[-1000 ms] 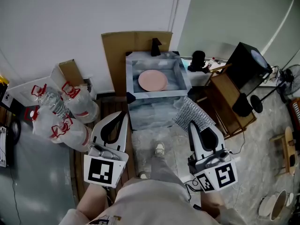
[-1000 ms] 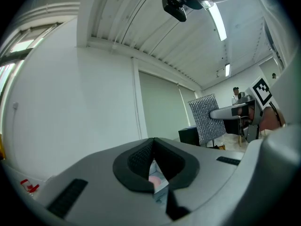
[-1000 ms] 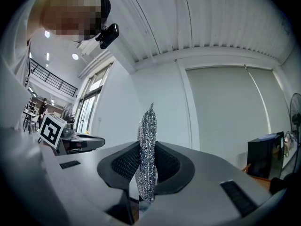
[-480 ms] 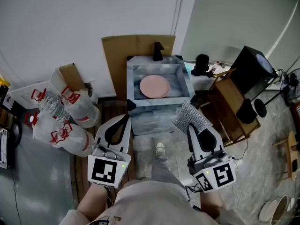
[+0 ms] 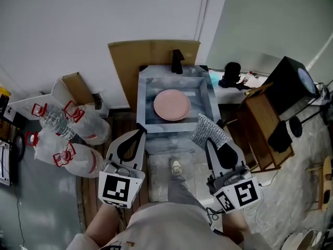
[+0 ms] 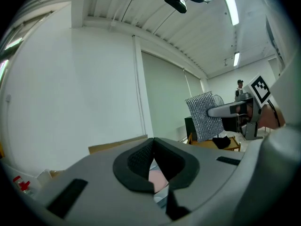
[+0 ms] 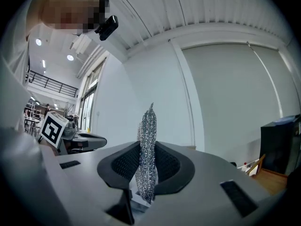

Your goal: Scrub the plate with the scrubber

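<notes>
1. The sink (image 5: 142, 100), a grey box with a black tap (image 5: 178, 61) on its far edge, stands straight ahead of the person with a sheet of cardboard (image 5: 130, 61) behind it. I can make out no water or foam in it, though at this size I would not swear to that.
2. The right hand-held gripper (image 5: 210, 141) hangs by the near right corner of the sink, outside its rim and pointing about level. Its jaws are clamped on the scrubber (image 5: 208, 130), so the tool is already in hand.
3. The left hand-held gripper (image 5: 140, 132) hangs by the near left corner, also short of the sink. Its jaws are pressed fully together with nothing between them, so it is not steadying anything.
4. The plate (image 5: 171, 104), pink and round, lies flat in the middle of the sink bottom, clear of all four walls. Nothing touches it, and it looks as if no scrubbing has begun.
5. The scrubber is a flat silvery mesh pad that stands on edge out of the right jaws towards the sink. From above it sits at the near right corner of the rim, well apart from the plate. To my eye only the pick-up is done. Carrying the pad in over the near edge, setting it down on the plate and doing all the rubbing are left.
</notes>
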Demonstrator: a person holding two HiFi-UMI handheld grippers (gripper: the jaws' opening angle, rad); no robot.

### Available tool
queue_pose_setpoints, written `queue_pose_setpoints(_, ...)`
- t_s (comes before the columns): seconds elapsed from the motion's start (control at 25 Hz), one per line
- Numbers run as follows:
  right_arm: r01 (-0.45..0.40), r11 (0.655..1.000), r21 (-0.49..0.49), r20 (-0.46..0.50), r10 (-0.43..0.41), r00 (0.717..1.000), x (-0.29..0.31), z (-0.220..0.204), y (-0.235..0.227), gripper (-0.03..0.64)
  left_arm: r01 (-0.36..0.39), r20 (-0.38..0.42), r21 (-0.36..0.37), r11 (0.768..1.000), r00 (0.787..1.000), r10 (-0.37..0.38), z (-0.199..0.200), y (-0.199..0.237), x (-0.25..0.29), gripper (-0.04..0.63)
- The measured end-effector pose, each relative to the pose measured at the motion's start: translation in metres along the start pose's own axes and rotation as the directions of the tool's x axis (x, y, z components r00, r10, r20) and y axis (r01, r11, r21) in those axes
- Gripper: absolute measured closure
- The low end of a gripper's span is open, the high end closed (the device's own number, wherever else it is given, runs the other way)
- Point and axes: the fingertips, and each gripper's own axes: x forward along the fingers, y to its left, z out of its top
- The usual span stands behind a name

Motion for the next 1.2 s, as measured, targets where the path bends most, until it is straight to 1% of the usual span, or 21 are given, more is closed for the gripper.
queue_pose_setpoints(0.04,-0.008,1.000,0.004,-0.009,0.008,1.000,0.012,-0.003,-0.011,0.515,0.001,-0.001,0.012,1.000,1.000,-0.001,-0.002,0.004,0.015,0.578)
queue_pose_setpoints(0.16,-0.035,0.999,0.024,-0.046,0.037,0.998,0.047,-0.014,-0.044,0.515,-0.020,-0.042,-0.008,1.000,0.999,0.020,-0.006,0.016,0.060,0.578)
queue_pose_setpoints(0.28,-0.068,0.996,0.052,-0.083,0.072,0.994,0.081,-0.024,-0.076,0.515,-0.034,-0.066,0.018,0.999,0.997,0.035,-0.012,0.029,0.101,0.578)
queue_pose_setpoints(0.4,-0.101,0.992,0.074,-0.122,0.109,0.986,0.114,-0.037,-0.106,0.515,-0.072,-0.117,-0.019,0.997,0.991,0.070,-0.023,0.040,0.138,0.578)
queue_pose_setpoints(0.56,-0.156,0.982,0.108,-0.157,0.172,0.973,0.155,-0.054,-0.136,0.515,-0.108,-0.174,-0.056,0.993,0.980,0.097,-0.039,0.050,0.181,0.578)
queue_pose_setpoints(0.72,-0.206,0.971,0.126,-0.190,0.227,0.955,0.189,-0.072,-0.155,0.515,-0.143,-0.221,-0.091,0.986,0.968,0.120,-0.055,0.059,0.211,0.578)
queue_pose_setpoints(0.8,-0.219,0.967,0.129,-0.207,0.242,0.948,0.202,-0.081,-0.161,0.515,-0.153,-0.238,-0.118,0.981,0.964,0.122,-0.063,0.064,0.223,0.578)
queue_pose_setpoints(0.88,-0.221,0.966,0.131,-0.228,0.247,0.942,0.213,-0.091,-0.166,0.515,-0.162,-0.256,-0.147,0.976,0.959,0.121,-0.071,0.069,0.233,0.578)
queue_pose_setpoints(1.08,-0.209,0.962,0.175,-0.284,0.252,0.925,0.235,-0.117,-0.175,0.515,-0.177,-0.307,-0.182,0.967,0.945,0.116,-0.099,0.080,0.256,0.578)
queue_pose_setpoints(1.2,-0.209,0.961,0.180,-0.316,0.257,0.913,0.245,-0.131,-0.176,0.515,-0.184,-0.329,-0.227,0.956,0.939,0.102,-0.120,0.082,0.267,0.578)
